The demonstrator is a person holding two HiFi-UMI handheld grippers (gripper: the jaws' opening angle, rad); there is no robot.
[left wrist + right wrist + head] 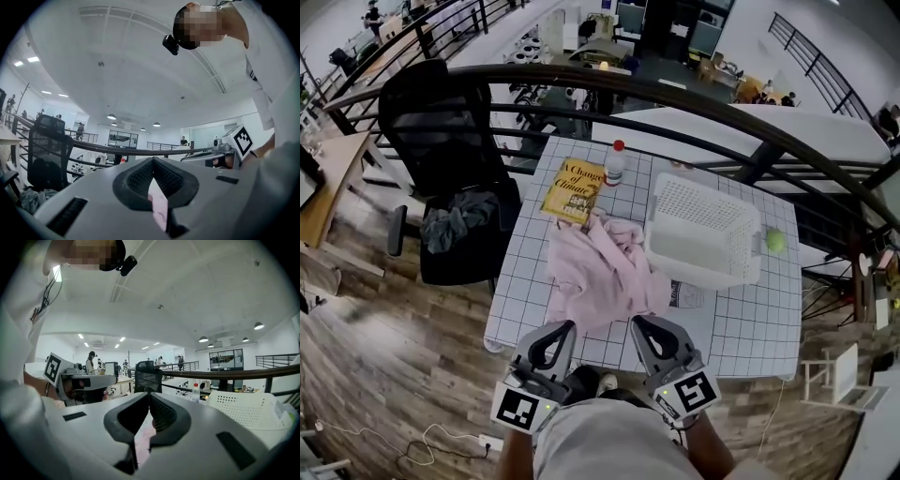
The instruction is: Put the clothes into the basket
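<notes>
A crumpled pink garment [600, 267] lies in the middle of the white gridded table [750, 328]. To its right stands a white perforated basket [703, 262], with no clothes showing inside. My left gripper [566, 326] and right gripper [637, 322] hover side by side at the table's near edge, just short of the garment's near hem. Both have their jaws shut with nothing held. In the left gripper view the tips [153, 160] meet and pink cloth [159, 206] shows beyond them. The right gripper view has its tips [148, 394] closed too, with the basket [243, 411] ahead on the right.
A yellow book [574, 190] and a red-capped bottle [615, 161] sit at the table's far side. A green ball [776, 241] lies right of the basket. A black office chair [450, 187] with grey cloth [457, 220] on it stands left. A dark railing [675, 94] curves behind.
</notes>
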